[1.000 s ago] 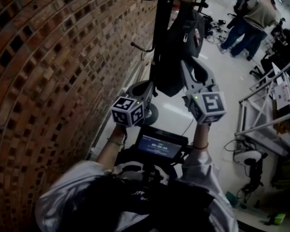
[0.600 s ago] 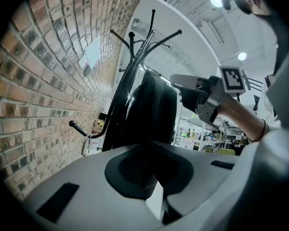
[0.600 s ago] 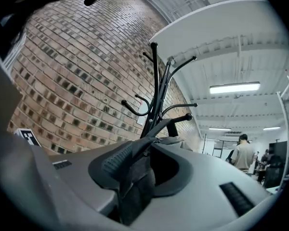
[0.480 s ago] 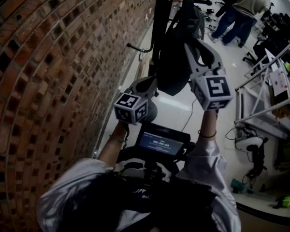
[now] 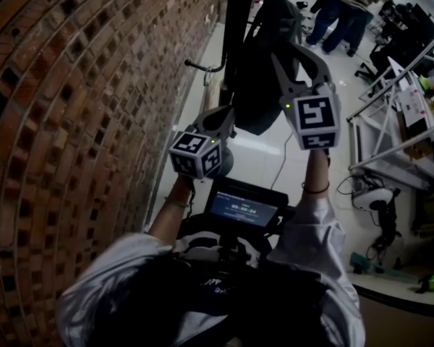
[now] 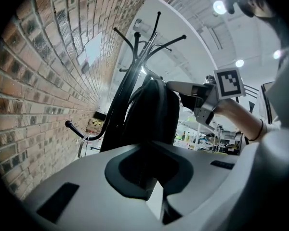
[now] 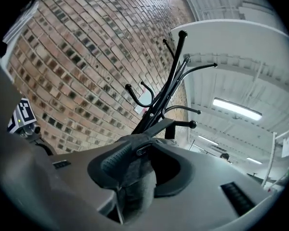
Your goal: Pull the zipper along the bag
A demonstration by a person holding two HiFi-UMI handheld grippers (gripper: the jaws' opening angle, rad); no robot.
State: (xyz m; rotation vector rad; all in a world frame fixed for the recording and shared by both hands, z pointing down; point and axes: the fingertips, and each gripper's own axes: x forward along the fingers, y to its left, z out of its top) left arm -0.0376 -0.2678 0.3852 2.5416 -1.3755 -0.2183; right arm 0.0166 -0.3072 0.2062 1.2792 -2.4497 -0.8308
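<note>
Hanging on a coat stand point(image 5: 235, 42) beside a brick wall point(image 5: 72, 121), the bag point(image 5: 260, 85) is seen with its long side running up and down. The bottom end of the bag is pinched by the left gripper point(image 5: 230, 119), whose jaws are pressed together on the dark cloth, so the bag is held steady from below.

The right gripper point(image 5: 281, 53) is placed higher, at the top part of the bag. Its jaws have just been opening and are now spread apart. A fold of grey cloth point(image 7: 135, 177) from the bag lies between them, and on it a small dark tab point(image 7: 140, 150) is seen, which is thought to be the zipper pull. The cloth is not seen to be squeezed.

The right gripper is the one closer to the tab, which lies right between its jaws. The zipper line itself cannot be made out, but it is judged to run along the bag's long side, between the two grippers. The tab would need to be pinched and drawn along that line while the bottom is kept tight.
</note>
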